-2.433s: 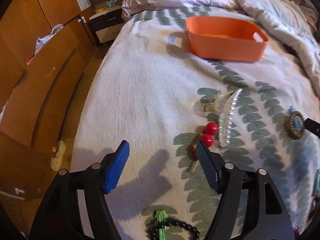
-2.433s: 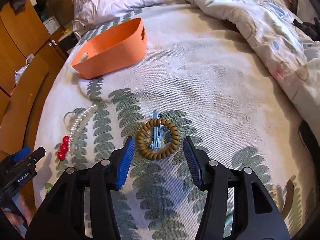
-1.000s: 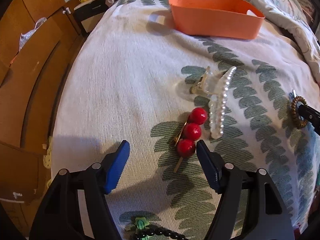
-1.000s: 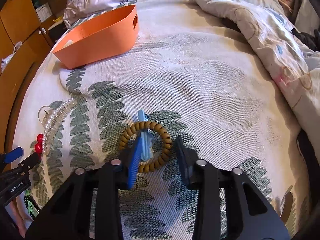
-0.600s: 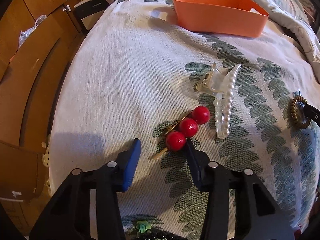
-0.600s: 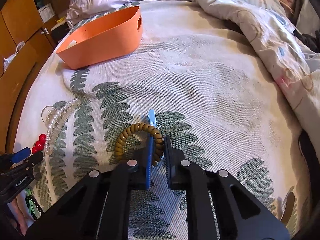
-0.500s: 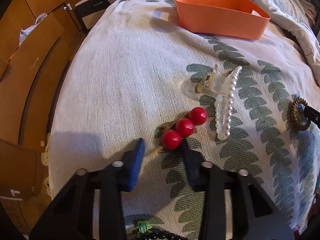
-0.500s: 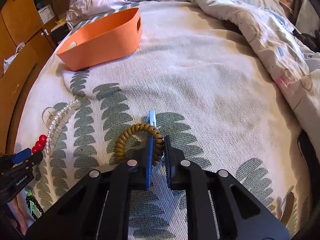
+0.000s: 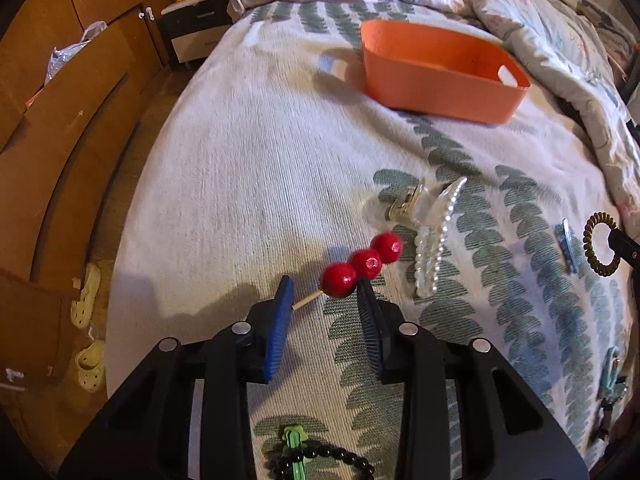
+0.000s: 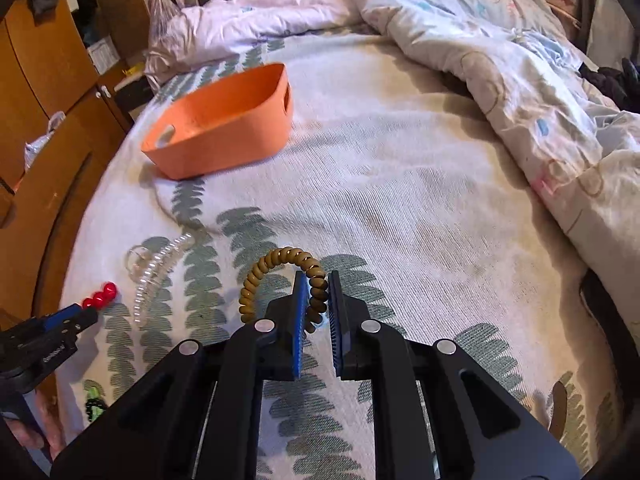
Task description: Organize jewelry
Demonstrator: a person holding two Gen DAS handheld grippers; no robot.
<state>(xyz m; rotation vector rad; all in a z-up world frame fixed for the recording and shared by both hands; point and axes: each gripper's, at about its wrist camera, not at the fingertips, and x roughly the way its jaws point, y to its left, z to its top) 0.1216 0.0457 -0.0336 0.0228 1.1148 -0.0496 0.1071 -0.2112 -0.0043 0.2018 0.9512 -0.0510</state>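
Note:
A hairpin with three red beads (image 9: 360,264) on a thin stick lies across my left gripper (image 9: 324,294), which is shut on it: the stick end meets the left pad and the nearest bead the right one, a little above the bedspread. My right gripper (image 10: 318,280) is shut on a brown spiral hair tie (image 10: 260,280), which stands up off the bed. In the left wrist view that hair tie (image 9: 596,248) hangs beside a blue clip (image 9: 568,246) lying flat. An orange basket (image 9: 440,76) stands further up the bed.
A pearl claw clip (image 9: 436,232) lies just beyond the red beads. A black bead bracelet with a green clip (image 9: 320,456) is under my left gripper, and a teal piece (image 9: 610,372) lies at the right. Wooden cupboards (image 9: 60,140) line the left; a rumpled duvet (image 10: 520,80) fills the right.
Both grippers closed and rose. The left one took the red bead hairpin, which turned between the pads. The right one took the brown hair tie and lifted it off the blue clip.

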